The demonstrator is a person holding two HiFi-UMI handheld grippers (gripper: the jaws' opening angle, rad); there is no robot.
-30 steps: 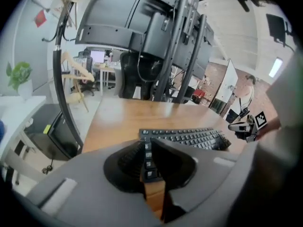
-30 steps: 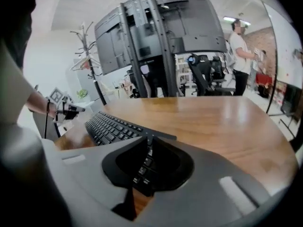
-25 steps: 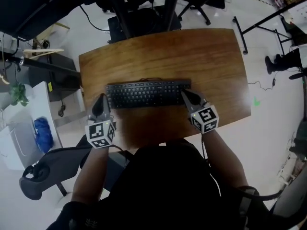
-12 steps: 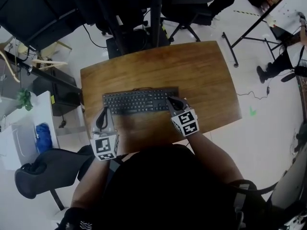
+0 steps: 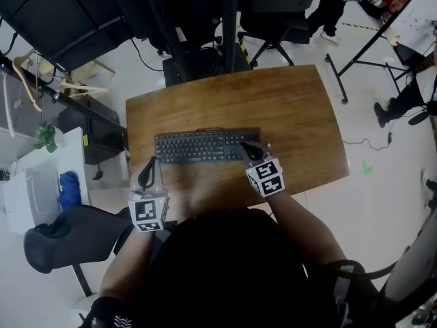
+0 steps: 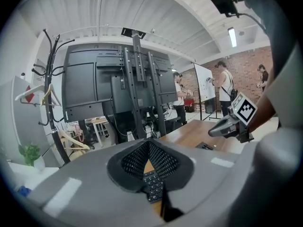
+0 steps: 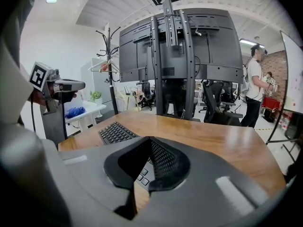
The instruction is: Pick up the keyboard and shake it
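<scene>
A black keyboard (image 5: 201, 145) lies flat on the wooden table (image 5: 293, 108), near its front edge. My right gripper (image 5: 248, 148) is shut and empty, its tips over the keyboard's right front corner; keys (image 7: 140, 176) show just under its closed jaws. My left gripper (image 5: 149, 163) is shut too, with nothing in it, and hovers just short of the keyboard's left end, above the table's front left corner. In the left gripper view the keyboard (image 6: 153, 183) lies below the closed jaws and the right gripper (image 6: 226, 126) shows at the right.
A monitor stand (image 5: 198, 19) with dark screens rises behind the table. An office chair (image 5: 51, 241) stands at my left beside a white side table (image 5: 41, 176) bearing a blue object (image 5: 68, 188). People stand at the far right by a whiteboard (image 6: 201, 86).
My left gripper has lifted and drawn back a little from the keyboard's left end. The right gripper stays at the right end. The keyboard still lies on the table.
</scene>
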